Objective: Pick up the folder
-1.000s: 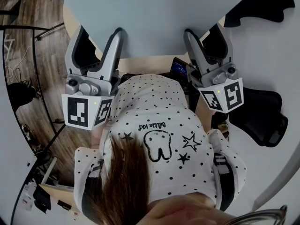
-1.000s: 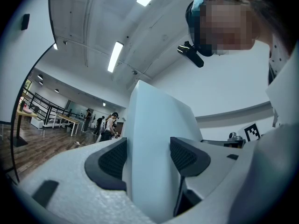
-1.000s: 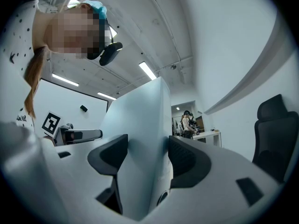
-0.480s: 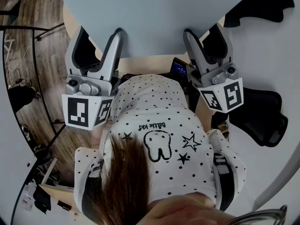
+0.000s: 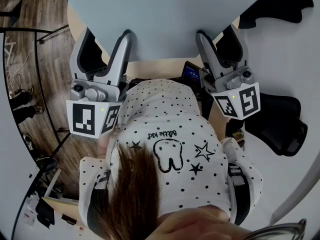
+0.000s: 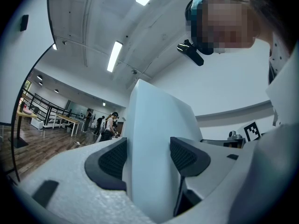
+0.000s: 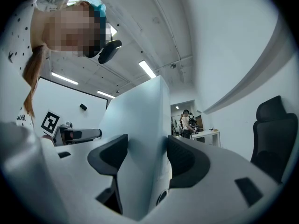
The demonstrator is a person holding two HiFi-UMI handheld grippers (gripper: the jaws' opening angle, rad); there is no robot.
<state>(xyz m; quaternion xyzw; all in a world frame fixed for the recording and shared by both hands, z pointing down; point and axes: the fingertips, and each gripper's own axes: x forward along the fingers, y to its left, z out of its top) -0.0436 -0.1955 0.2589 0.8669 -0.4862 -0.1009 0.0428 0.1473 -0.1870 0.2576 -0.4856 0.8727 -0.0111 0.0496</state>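
– The folder [image 5: 165, 19], where is it?
– It is up in the air in front of the person, taken from two sides at the edge nearest to the person. In the head view it fills the top middle as one pale grey-blue sheet.
– What is to the left of the folder?
– The wooden floor [image 5: 40, 44] is seen past the folder's left edge. Then the left gripper [image 5: 106, 34] is at the folder's near left part.
– Is that gripper closed?
– Yes. In the left gripper view the folder [image 6: 154, 139] stands upright between the two dark pads [image 6: 110, 160], and both pads press on its faces. So the left gripper [image 6: 147, 157] is clamped on the folder.
– And in the middle?
– Just beside the folder's near edge, between both grippers, is the person's dotted shirt [image 5: 165, 144].
– And the right side?
– The right gripper [image 5: 216, 34] takes the folder's near right part. In the right gripper view the folder [image 7: 140, 125] sits between the pads [image 7: 187, 160] and is touched from both sides. So the right gripper [image 7: 142, 160] grips it too.
– Is anything further right?
– A black chair [image 5: 275, 119] stands to the right of the folder, apart from it.
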